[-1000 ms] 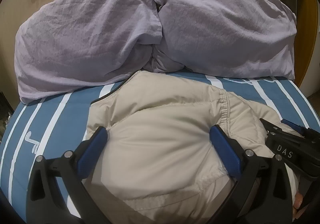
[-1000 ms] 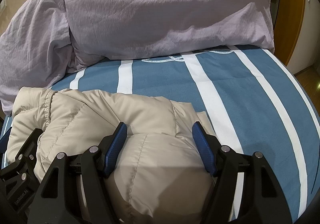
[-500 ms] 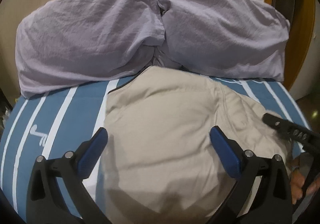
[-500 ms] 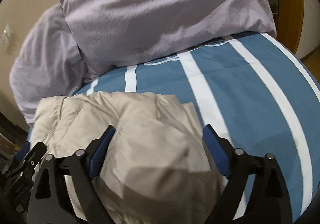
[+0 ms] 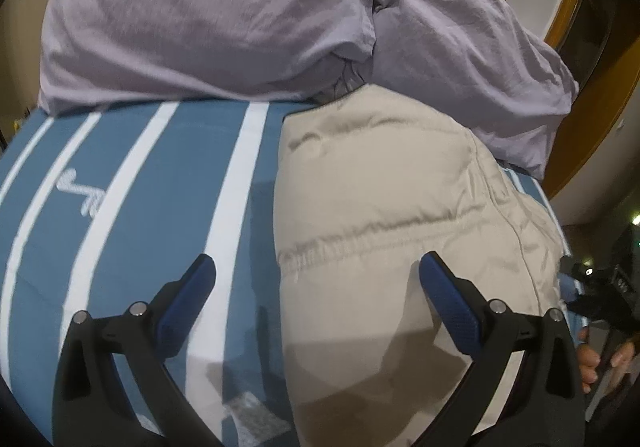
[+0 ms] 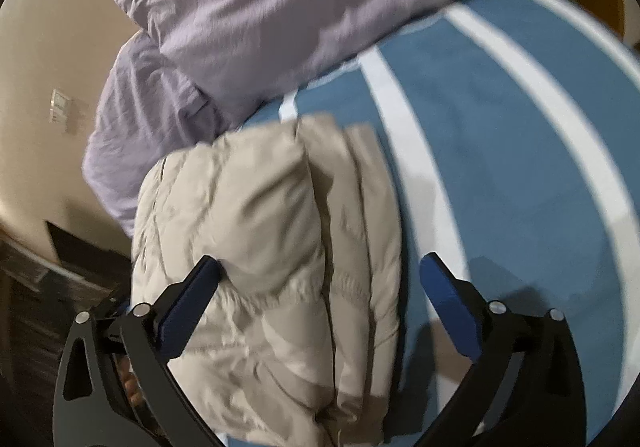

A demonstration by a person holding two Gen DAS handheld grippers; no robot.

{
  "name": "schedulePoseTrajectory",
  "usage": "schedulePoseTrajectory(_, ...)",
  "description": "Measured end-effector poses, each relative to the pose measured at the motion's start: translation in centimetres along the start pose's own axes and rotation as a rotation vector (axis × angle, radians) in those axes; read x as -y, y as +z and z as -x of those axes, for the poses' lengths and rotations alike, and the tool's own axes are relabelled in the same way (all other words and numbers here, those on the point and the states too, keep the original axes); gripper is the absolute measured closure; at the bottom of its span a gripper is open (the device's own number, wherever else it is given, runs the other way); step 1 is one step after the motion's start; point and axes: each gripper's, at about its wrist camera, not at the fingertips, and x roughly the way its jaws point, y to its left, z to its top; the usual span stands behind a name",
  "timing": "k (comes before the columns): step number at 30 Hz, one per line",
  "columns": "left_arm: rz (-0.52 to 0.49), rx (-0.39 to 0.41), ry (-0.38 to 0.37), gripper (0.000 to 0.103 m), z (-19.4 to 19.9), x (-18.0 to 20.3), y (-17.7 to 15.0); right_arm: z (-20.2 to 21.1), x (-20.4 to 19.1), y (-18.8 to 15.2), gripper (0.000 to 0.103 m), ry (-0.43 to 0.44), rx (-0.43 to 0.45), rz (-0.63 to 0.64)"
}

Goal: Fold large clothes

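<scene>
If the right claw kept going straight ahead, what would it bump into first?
Most likely the folded beige puffer jacket lying on the blue-and-white striped bed cover. It fills the gap between the right claw's open jaws, though depth is hard to judge.

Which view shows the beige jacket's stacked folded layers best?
The right wrist view: the beige jacket shows its layered edges side by side. The left wrist view shows only its smooth top panel and a seam.

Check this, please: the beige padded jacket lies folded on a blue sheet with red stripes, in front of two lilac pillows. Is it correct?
Not quite: the stripes are white, not red, as the left wrist view shows. The beige padded jacket does lie folded on the blue sheet, in front of two lilac pillows.
</scene>
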Motion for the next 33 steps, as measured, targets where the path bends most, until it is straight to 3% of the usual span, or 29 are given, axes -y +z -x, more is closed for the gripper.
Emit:
schedulePoseTrajectory(5, 0.005, -0.017, -0.031, 0.002, -0.2, -0.1, -0.6, -1.8, 0.6, -1.0, 0.001, 0.066, -0.092, -0.036)
schedulePoseTrajectory(21, 0.186, -0.098, -0.249, 0.002, -3.1, -2.3, -1.0, -3.0, 1.0, -1.4, 0.001, 0.186, -0.108, -0.052)
schedulePoseTrajectory(26, 0.193, -0.102, -0.274, 0.002, -3.3, -2.0, -0.8, -3.2, 0.6, -1.3, 0.002, 0.197, -0.094, -0.043)
schedulePoseTrajectory(28, 0.188, -0.1, -0.282, 0.002, -3.2, -2.0, -0.9, -3.3, 0.7, -1.3, 0.008, 0.215, -0.089, -0.048)
schedulePoseTrajectory(33, 0.193, -0.094, -0.31, 0.02, -2.7, -2.0, -0.7, -2.7, 0.4, -1.5, 0.034, 0.248, -0.053, -0.039)
